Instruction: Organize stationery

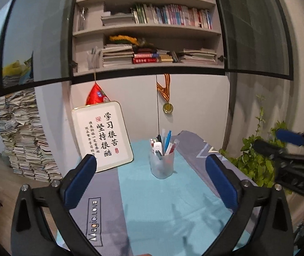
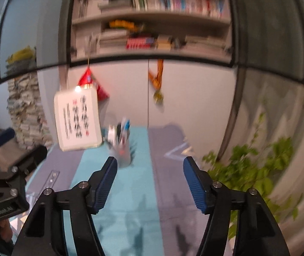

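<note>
Left gripper [image 1: 150, 163] jaws spread wide, nothing between them; right gripper [image 2: 149, 166] jaws apart, also nothing held. Both hover above bare cloth [image 1: 162, 202], teal strip flanked by grey, open room ahead. Farther on, translucent pen cup [image 1: 162, 164] stands upright on the teal strip, full of pens, apart from both grippers. Framed calligraphy board [image 1: 102, 135] leans left of the cup, near the table's back edge. Plant [image 1: 256, 162] past the right edge. Bookshelf [image 1: 147, 32] above, behind.

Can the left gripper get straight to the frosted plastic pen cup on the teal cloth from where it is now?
Probably yes. The left gripper is open and empty, and the frosted plastic pen cup stands ahead between its fingers with only bare teal cloth between them.
</note>
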